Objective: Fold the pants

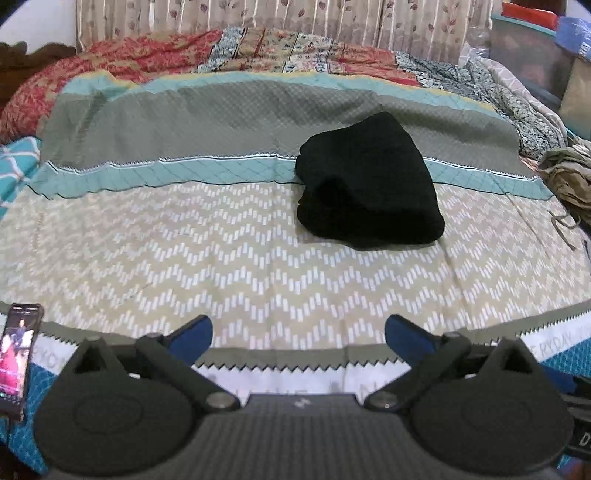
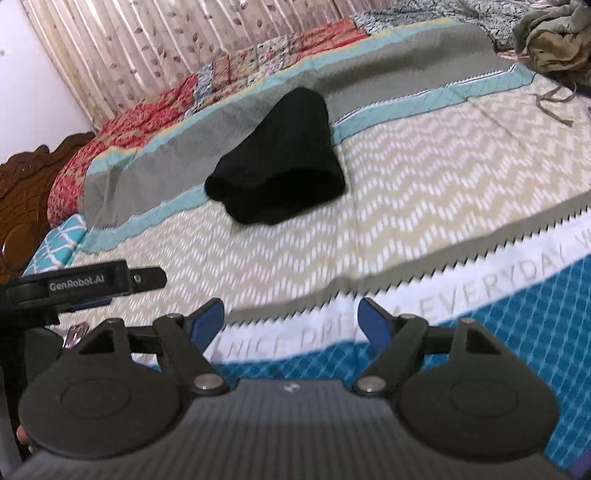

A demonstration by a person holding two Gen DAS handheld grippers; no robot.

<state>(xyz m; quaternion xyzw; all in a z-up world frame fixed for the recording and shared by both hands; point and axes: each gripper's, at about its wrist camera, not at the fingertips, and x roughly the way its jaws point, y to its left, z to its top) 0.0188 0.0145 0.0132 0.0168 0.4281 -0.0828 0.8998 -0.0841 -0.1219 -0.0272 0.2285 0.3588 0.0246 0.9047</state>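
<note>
Folded black pants (image 1: 369, 181) lay on the bed (image 1: 184, 258); nearer than them, its sheet read "EVERYDAY". Left tongs (image 1: 299, 334) and right tongs (image 2: 291, 321) gaped wide, holding nothing; the left tongs read "GenRobot.AI".

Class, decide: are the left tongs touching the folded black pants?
Apart. The left wrist view shows the open left tongs near the bed's edge, with patterned bedspread between them and the black pants.

Both cameras are hovering low over the bed's near edge, each looking forward across the bedspread (image 1: 258, 258) toward the curtain (image 1: 295, 18). The left one is facing squarely; the right one is tilting and angling leftward. Both are sharing the black folded pants (image 1: 369, 184) (image 2: 284, 162), well ahead of them.
</note>
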